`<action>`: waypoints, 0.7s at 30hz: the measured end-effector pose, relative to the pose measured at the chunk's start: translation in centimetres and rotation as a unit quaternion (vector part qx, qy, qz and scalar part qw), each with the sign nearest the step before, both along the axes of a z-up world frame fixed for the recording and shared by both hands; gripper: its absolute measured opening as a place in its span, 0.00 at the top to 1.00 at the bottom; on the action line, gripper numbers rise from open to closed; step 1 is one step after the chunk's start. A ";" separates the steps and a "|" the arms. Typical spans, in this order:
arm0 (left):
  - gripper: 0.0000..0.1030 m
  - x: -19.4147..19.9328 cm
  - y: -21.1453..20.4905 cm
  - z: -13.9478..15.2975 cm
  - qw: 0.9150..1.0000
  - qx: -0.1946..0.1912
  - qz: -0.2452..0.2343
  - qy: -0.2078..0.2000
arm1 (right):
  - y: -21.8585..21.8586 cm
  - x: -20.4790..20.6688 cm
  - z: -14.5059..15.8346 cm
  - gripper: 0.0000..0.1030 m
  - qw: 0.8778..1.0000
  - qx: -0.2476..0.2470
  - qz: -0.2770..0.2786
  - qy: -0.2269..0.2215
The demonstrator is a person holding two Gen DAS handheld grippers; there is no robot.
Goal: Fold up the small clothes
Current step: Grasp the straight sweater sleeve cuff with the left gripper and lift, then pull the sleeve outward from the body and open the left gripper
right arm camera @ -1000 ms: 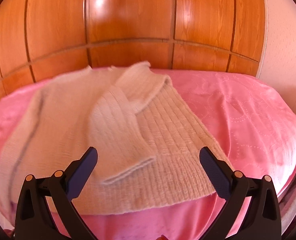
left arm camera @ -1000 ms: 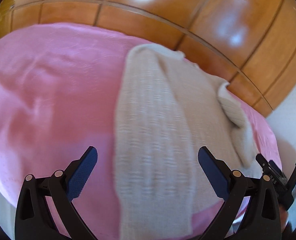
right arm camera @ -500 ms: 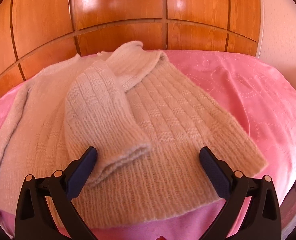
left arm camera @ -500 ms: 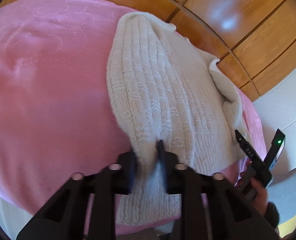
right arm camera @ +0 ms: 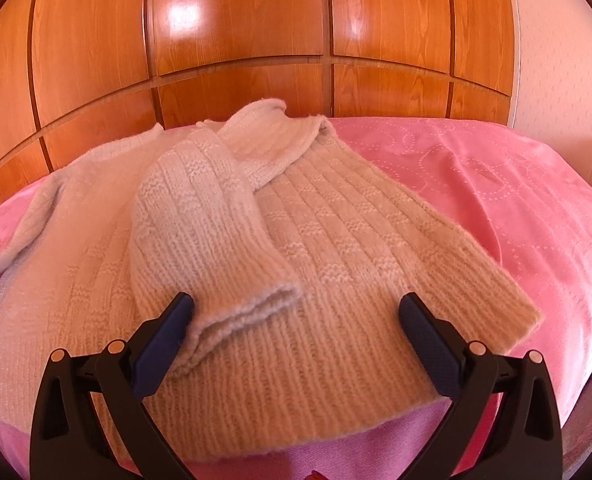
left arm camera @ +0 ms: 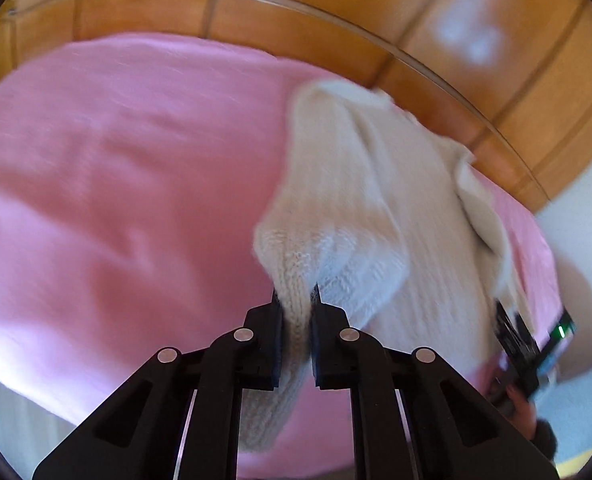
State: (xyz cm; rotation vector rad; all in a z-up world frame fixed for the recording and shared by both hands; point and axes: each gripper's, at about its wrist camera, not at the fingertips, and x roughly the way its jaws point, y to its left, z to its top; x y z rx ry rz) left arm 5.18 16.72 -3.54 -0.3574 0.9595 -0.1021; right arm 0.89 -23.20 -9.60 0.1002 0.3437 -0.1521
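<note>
My left gripper (left arm camera: 296, 300), closed on the sweater's (right arm camera: 336, 240) left edge, has now lifted it off the bed (left arm camera: 116, 180) to fold, while my right gripper (right arm camera: 296, 316) waits open.

Glossy wood-panelled wall (right arm camera: 236, 32) rises behind a pink bedspread (right arm camera: 496, 184).

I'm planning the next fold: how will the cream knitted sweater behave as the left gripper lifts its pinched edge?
The cream knitted sweater is probably floppy: its edge already bunches and droops at the left gripper. The thick ribbed knit suggests some weight, so it may sag. Its fuzzy surface likely grips the pink bedspread rather than sliding.
</note>
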 end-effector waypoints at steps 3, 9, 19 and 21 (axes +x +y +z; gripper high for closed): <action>0.91 2.1 2.8 0.9 0.997 0.068 0.030 -0.005 | 0.0 -0.1 -0.1 0.02 1.000 0.000 0.001 -0.004; 0.91 7.3 9.2 1.5 0.978 0.187 0.094 -0.004 | -0.1 -0.1 -0.2 0.02 1.000 0.003 0.002 -0.007; 0.91 15.2 16.6 -2.1 0.919 0.357 0.163 0.025 | 0.1 -0.1 -0.5 0.02 1.000 0.001 -0.001 -0.014; 0.91 16.1 17.2 -3.5 0.913 0.366 0.174 0.047 | 0.1 -0.1 -0.5 0.02 1.000 0.001 -0.001 -0.016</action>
